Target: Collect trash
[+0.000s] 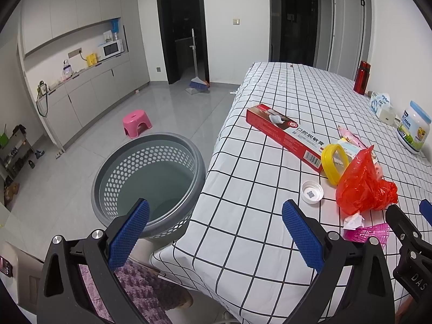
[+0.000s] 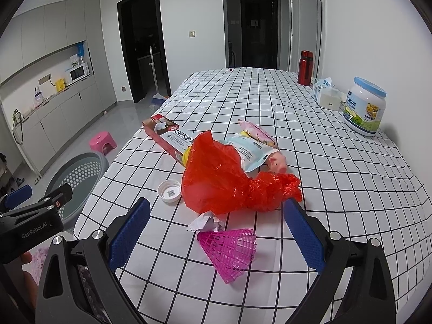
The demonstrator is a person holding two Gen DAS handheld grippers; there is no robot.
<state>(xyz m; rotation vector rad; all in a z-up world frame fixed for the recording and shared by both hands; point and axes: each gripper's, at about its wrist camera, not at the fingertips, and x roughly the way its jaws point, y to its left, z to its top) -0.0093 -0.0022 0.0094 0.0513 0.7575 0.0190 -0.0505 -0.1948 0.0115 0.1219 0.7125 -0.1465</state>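
Your right tongs [image 2: 216,232] are spread wide with nothing in them, hovering over the pink shuttlecock [image 2: 230,251] and crumpled paper [image 2: 205,222] on the tabletop [image 2: 337,183]. Left tongs [image 1: 214,235] gape empty too (at the tabletop's edge). Farther out: red bag [image 2: 226,181], white cap [image 2: 169,191], red box [image 2: 164,135]. The grey basket [image 1: 148,178] stands on the floor beside it.

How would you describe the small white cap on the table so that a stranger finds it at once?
Start at the checked tablecloth and find the crumpled red plastic bag near its front edge. The white cap lies just left of that bag, on the side of the grey basket. It alone is round, white and open side up, with a printed square code inside.
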